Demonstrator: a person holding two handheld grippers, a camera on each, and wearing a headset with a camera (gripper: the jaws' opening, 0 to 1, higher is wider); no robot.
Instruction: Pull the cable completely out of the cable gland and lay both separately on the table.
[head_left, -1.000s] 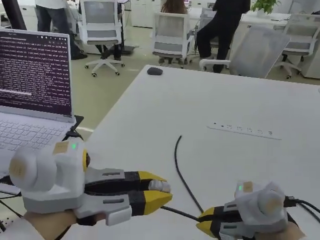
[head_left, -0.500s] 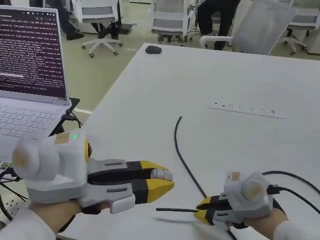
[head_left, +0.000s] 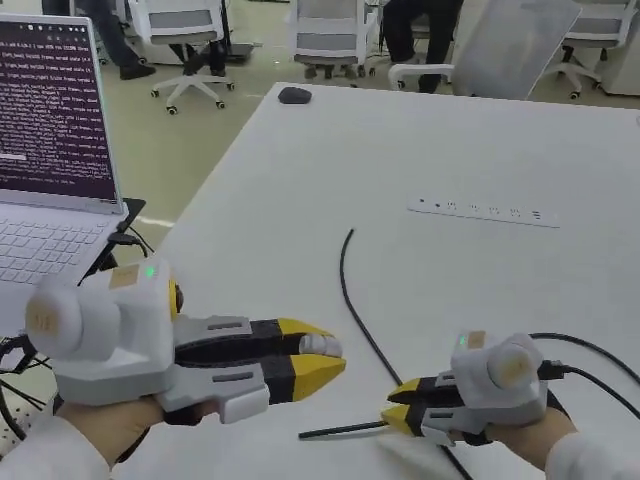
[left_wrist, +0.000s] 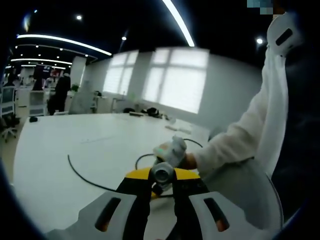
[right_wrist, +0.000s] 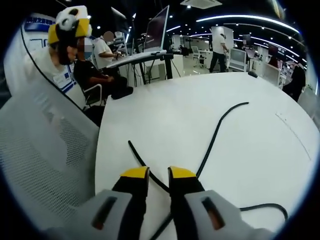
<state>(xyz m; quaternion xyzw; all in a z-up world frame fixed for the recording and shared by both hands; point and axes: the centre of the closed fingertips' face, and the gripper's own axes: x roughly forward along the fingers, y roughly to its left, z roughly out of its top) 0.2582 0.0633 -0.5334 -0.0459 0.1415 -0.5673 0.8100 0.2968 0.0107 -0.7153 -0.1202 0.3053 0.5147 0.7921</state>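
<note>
Since a second ago the black cable (head_left: 342, 275) has come free. It ran right up under the left gripper's (head_left: 338, 360) tips then, and its end now sits apart from them, lower and slightly to the right, with bare counter (head_left: 480, 290) between. My headset view has also tipped down, so the background shift is only the camera.

On the far left an open laptop (head_left: 50, 120) shows lines of text on a dark screen.

Next comes the left gripper, grey-bodied with black jaws and yellow tips. It is closed on the cable gland (head_left: 320, 346), a small rounded pale-grey piece pinched between the tips; from the left gripper view I see its round end face on.

The cable is thin, smooth and round. Its long run lies in a gentle curve on the smooth white counter, and a short straight end pokes leftward out of the right gripper (head_left: 392, 408), whose jaws are clamped on it low at the near edge.

Further right, a flat white power strip (head_left: 483, 212) lies well apart.
</note>
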